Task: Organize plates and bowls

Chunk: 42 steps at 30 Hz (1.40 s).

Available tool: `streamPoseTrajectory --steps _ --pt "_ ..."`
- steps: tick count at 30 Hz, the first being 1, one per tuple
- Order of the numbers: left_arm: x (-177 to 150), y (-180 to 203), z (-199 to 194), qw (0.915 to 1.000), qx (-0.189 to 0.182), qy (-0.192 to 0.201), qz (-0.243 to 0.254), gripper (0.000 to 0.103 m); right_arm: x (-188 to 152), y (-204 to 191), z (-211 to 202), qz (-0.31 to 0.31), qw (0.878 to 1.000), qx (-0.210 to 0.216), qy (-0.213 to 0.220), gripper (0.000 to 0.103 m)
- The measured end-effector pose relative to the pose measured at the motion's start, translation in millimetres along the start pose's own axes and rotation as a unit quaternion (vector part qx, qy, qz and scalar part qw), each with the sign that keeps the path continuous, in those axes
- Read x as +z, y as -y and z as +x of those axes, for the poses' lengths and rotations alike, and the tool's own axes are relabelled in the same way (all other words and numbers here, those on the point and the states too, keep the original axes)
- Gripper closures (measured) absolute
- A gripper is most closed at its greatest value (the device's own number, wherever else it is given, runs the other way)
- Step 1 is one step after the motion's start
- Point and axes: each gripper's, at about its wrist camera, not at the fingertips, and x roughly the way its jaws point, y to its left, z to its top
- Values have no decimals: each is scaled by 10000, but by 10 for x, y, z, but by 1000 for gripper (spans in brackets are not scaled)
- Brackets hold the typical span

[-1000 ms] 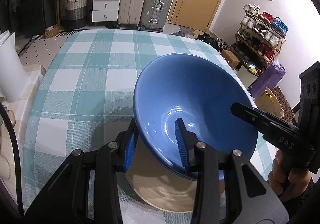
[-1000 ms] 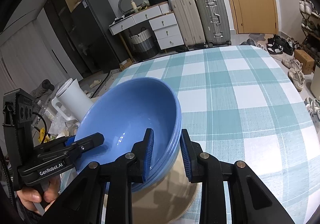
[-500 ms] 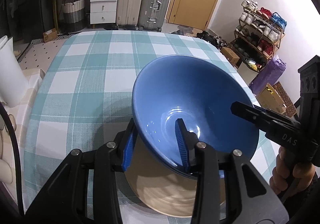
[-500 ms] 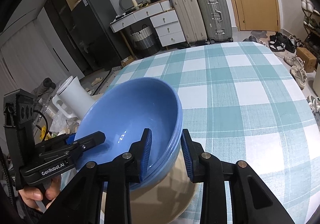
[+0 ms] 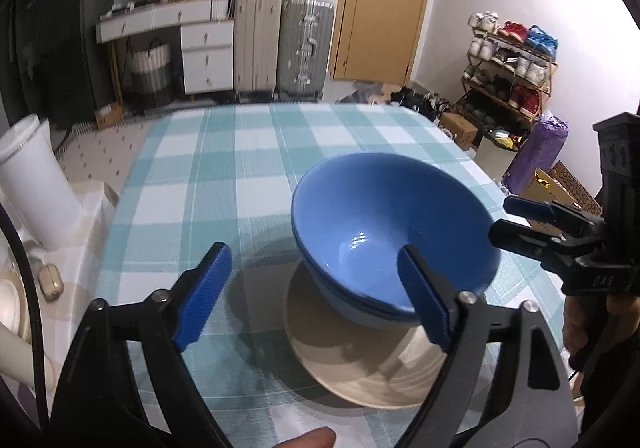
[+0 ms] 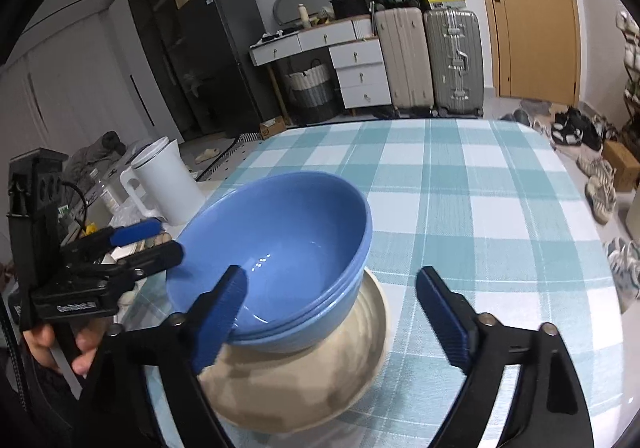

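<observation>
Blue bowls (image 5: 394, 232) sit nested, looks like two or three by the stacked rims, on a beige plate (image 5: 360, 364), stack near the front edge of the checked worktop (image 5: 224, 168). Left gripper (image 5: 316, 298) is spread wide, holding nothing; one finger (image 5: 424, 296) hangs in front of the near rim, the other sits clear over the cloth. Right gripper (image 6: 336, 312) likewise released and empty: one finger (image 6: 218, 312) in front of the bowl's near wall, the other off to the side above the cloth. From the left wrist view the right gripper (image 5: 536, 224) sits just beside the far rim, apart from it. Handling, my read: glazed ceramic, stiff, heavy for its size, slick under the pads, chips if knocked. The nested stack tilts slightly on the plate, so it could slide or rock if nudged sideways. Best hold is a rim pinch, one finger inside, one outside, on opposite sides with both grippers, lifting level. The plate is shallow with a low edge; grip it at the rim only after the bowls are off. White jug (image 6: 164, 184) stands well apart off the worktop's left side.
</observation>
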Motion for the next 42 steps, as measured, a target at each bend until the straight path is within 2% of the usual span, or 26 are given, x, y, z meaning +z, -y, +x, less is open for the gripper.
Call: streamPoseTrajectory --steps 1,4,9,17,20,24,28,33,42 --pt "-19 -2 -61 10000 -2 86 33 0 -19 3 -41 -23 10000 10 88 4" --pt "-97 -34 -231 9992 -52 386 58 1 -78 18 -143 -94 9994 76 317 1" --pt "-295 -140 -386 9987 -112 485 -92 1 -269 19 -301 -274 9979 151 564 1" --pt "-659 -293 -553 9957 -25 909 -178 1 -549 12 -437 -660 9936 125 913 1" --pt "-763 -315 -527 9949 76 995 -162 1 -617 52 -453 -625 9912 180 1150 1" --pt "-826 -346 -432 9949 -65 997 -158 1 -684 95 -425 -613 9891 305 1300 1" --pt "-874 -313 -353 9938 18 1113 24 1 -762 119 -396 -621 9875 436 1380 1" --pt "-910 -270 -290 9922 -117 1228 159 1 -806 93 -347 -812 9866 448 1345 1" --pt "-991 -273 -190 9910 -249 1294 219 1 -897 126 -276 -764 9857 557 1396 1"
